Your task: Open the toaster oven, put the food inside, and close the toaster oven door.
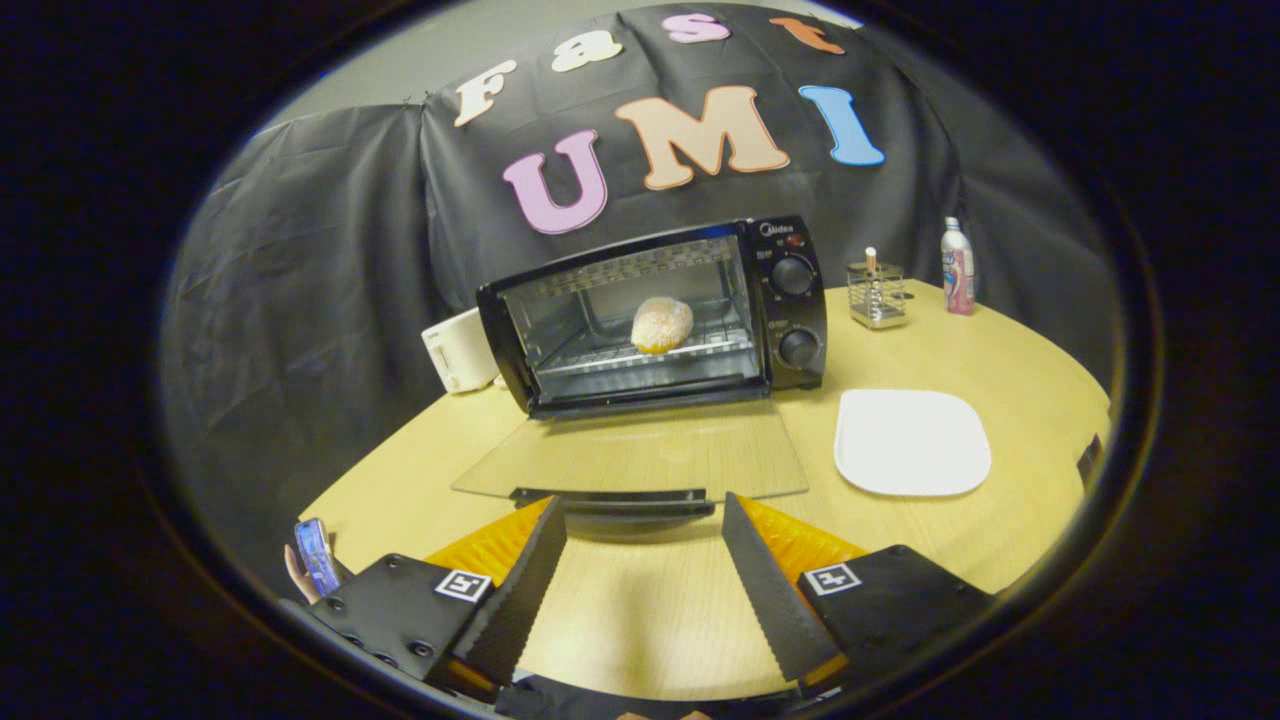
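My claw (640, 515) is hovering with its fingers spread wide, gripping nothing. The handle (612, 497) of the oven door (640, 455) is lying just ahead of the fingertips, between them, apart from both. The door is lying flat open on the tabletop (1010, 365). Beyond it the toaster oven (655, 315) is standing with the bun (661, 324) sitting on its rack. A white plate (911, 442) is lying right of the door.

The white appliance (460, 350) is partly hidden behind the toaster oven (655, 315); the bottle (957, 266) label is too small to tell.
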Available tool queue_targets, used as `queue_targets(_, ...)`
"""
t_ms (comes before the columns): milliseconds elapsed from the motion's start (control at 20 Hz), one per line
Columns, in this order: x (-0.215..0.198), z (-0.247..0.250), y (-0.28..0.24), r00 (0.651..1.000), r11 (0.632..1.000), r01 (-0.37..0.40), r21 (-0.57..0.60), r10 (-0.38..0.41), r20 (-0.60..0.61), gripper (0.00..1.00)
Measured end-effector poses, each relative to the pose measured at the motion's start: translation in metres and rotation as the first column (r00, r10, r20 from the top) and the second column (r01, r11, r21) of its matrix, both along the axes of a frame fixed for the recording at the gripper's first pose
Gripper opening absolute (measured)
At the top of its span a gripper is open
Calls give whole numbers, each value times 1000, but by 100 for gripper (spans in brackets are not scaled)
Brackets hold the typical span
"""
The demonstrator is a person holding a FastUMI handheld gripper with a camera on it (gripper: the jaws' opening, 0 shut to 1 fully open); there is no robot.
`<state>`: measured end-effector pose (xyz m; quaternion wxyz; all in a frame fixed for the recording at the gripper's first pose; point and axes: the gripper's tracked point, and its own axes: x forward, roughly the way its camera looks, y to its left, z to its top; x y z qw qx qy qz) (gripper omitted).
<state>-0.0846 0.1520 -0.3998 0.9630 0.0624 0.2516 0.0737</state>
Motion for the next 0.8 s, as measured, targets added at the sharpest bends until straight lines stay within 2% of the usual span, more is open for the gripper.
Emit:
queue_targets(250,0,-37,19,998,999,-19,-26,18,-60,97)
queue_targets(550,16,-47,19,999,997,31,-66,-34,-42,97)
queue_targets(800,19,-46,20,997,997,67,-36,-68,-44,96)
